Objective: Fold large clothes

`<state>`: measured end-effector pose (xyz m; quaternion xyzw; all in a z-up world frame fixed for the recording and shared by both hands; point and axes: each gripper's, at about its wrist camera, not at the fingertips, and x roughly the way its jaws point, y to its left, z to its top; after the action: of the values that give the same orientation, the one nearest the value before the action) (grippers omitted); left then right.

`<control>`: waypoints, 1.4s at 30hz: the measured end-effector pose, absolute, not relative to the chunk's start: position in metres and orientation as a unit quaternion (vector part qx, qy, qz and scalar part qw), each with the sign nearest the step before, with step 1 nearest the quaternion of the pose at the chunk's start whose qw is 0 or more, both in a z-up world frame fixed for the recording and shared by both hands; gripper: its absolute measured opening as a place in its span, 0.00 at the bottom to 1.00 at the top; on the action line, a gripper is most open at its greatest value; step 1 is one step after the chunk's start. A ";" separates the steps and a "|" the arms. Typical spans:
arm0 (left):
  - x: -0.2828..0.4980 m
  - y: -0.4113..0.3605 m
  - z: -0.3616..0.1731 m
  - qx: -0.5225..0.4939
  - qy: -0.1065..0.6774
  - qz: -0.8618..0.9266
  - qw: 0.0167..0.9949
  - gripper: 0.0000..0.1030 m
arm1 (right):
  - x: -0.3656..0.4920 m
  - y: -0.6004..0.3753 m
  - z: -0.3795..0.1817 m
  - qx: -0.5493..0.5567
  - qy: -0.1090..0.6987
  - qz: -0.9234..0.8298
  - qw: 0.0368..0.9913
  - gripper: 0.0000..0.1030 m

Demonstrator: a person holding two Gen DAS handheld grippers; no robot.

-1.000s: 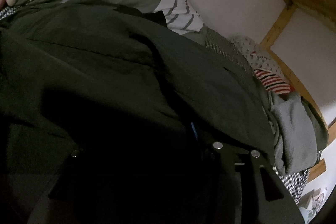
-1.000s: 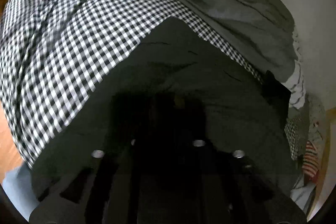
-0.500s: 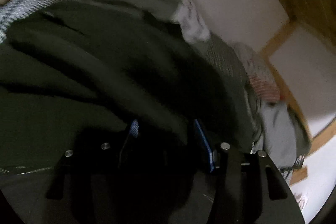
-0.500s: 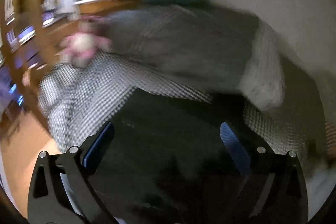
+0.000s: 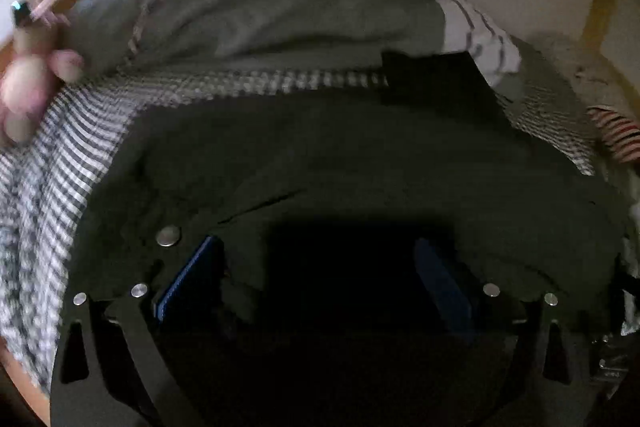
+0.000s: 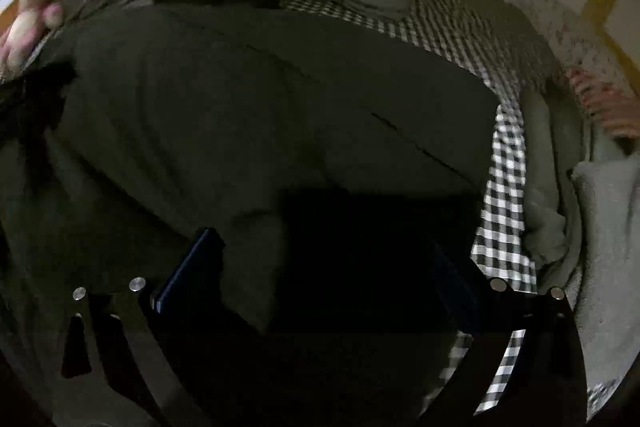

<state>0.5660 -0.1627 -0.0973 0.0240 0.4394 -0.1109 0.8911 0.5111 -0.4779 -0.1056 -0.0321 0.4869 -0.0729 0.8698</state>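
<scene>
A large dark green garment (image 5: 340, 155) lies in folded layers on the checked bed sheet (image 5: 60, 155). My left gripper (image 5: 316, 267) hovers over its near edge. Its jaws are opening, blue pads (image 5: 188, 279) wide apart, with cloth below them but nothing pinched. In the right wrist view the same garment (image 6: 260, 99) fills the middle. My right gripper (image 6: 324, 259) stands open over the garment's near right part, beside the bare checked sheet (image 6: 504, 187). It holds nothing.
A grey duvet (image 5: 280, 7) and a white striped cloth (image 5: 480, 35) lie behind the garment, by the wall. A pink plush toy (image 5: 28, 87) sits far left. A heap of grey clothes (image 6: 600, 207) and a red striped piece (image 5: 616, 135) lie at the right.
Both grippers have gone from shut on the dark garment to wide open and let it go. Both views have pulled back and swung, so the garment now shows lying on the sheet.
</scene>
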 end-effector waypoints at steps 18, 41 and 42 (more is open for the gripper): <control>0.528 -0.167 -0.099 0.078 0.383 -0.085 0.917 0.94 | 0.419 -0.462 -0.097 0.003 0.478 -0.114 0.871 0.97; 0.371 -0.001 -0.120 -0.038 0.288 -0.160 0.943 0.94 | 0.265 -0.486 -0.165 0.162 0.395 -0.066 0.902 0.97; 0.365 0.011 -0.129 -0.048 0.293 -0.160 0.941 0.94 | 0.259 -0.485 -0.169 0.170 0.391 -0.061 0.903 0.97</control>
<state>0.3654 0.0107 -0.1293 -0.0475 0.2932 -0.1598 0.9414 0.2587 -0.4855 -0.1685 0.1696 0.3909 -0.0613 0.9026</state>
